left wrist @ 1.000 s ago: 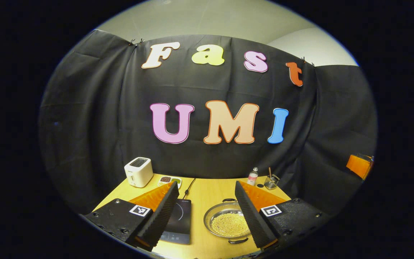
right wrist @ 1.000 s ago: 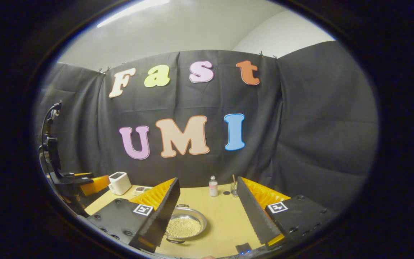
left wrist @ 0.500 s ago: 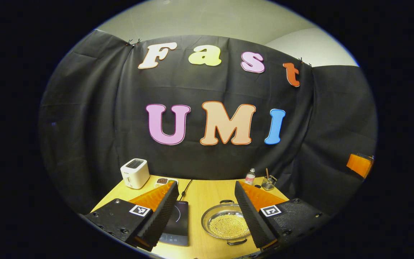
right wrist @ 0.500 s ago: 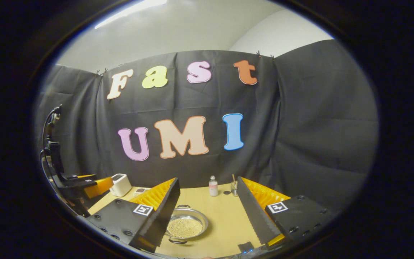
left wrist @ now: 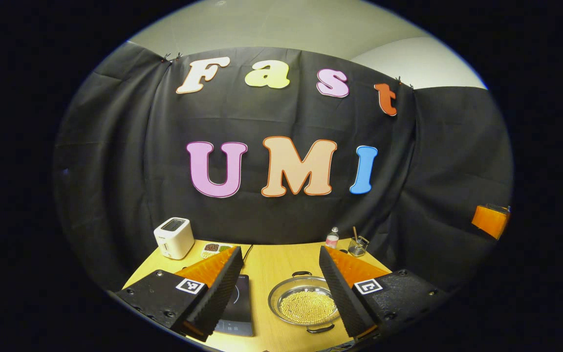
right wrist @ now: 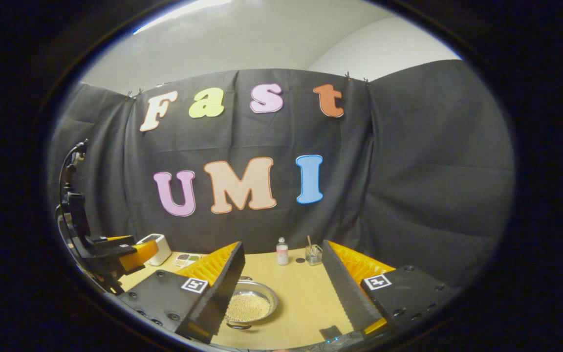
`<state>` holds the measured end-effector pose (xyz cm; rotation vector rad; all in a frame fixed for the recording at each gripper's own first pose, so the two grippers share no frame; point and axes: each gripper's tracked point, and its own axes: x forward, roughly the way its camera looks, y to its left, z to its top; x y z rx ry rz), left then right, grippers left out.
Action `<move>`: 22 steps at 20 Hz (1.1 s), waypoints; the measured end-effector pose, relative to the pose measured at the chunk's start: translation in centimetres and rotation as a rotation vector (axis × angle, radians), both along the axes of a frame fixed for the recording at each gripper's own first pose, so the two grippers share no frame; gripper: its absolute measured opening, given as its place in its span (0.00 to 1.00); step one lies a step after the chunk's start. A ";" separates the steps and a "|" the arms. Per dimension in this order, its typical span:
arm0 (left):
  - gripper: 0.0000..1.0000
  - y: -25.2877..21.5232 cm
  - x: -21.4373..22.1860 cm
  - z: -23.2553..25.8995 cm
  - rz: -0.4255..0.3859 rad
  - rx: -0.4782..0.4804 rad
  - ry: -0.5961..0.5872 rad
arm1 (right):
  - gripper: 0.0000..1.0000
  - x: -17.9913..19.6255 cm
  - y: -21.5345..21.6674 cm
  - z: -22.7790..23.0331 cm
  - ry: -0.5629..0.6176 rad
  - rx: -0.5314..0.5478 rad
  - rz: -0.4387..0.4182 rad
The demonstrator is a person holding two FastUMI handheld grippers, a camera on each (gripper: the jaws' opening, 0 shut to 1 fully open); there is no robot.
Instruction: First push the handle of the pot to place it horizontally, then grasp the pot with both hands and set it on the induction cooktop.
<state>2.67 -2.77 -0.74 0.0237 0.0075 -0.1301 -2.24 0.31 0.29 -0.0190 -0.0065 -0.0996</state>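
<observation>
Pot out on the bench, full of small yellow beads, just right of the cooktop. Handles pointing near and far, so not yet horizontal. Nothing touched so far. Best bet for the push: drop one tool beside the near handle, nudge it sideways low and slow, let the pot turn flat on the wood without spilling beads or sliding into the cooktop. Left tool wide open, empty, held high above the bench, aimed between cooktop and pot. Right tool also spread wide, nothing in it, high and back, pot under its left finger. Toaster and bottle far off.
</observation>
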 end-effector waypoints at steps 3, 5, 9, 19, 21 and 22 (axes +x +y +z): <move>0.92 -0.8 0.3 0.1 -0.036 0.000 -0.009 | 0.92 -0.9 0.4 -0.3 0.002 -0.003 -0.020; 0.91 -1.4 0.3 0.1 -0.064 0.009 -0.012 | 0.92 -1.5 0.8 -0.8 0.011 -0.005 -0.033; 0.95 -2.2 0.2 -0.7 -0.118 0.014 -0.006 | 0.92 -2.1 1.8 -1.7 0.022 0.000 -0.050; 0.95 4.4 -0.9 -2.1 -0.016 0.033 -0.001 | 0.92 0.5 5.8 -6.8 0.102 0.081 0.032; 0.91 5.9 -1.4 -2.3 0.021 0.036 -0.005 | 0.82 1.4 6.0 -8.1 0.127 0.077 0.046; 0.95 6.6 -1.5 -2.4 0.036 0.036 -0.002 | 0.81 1.6 6.4 -8.7 0.143 0.079 0.054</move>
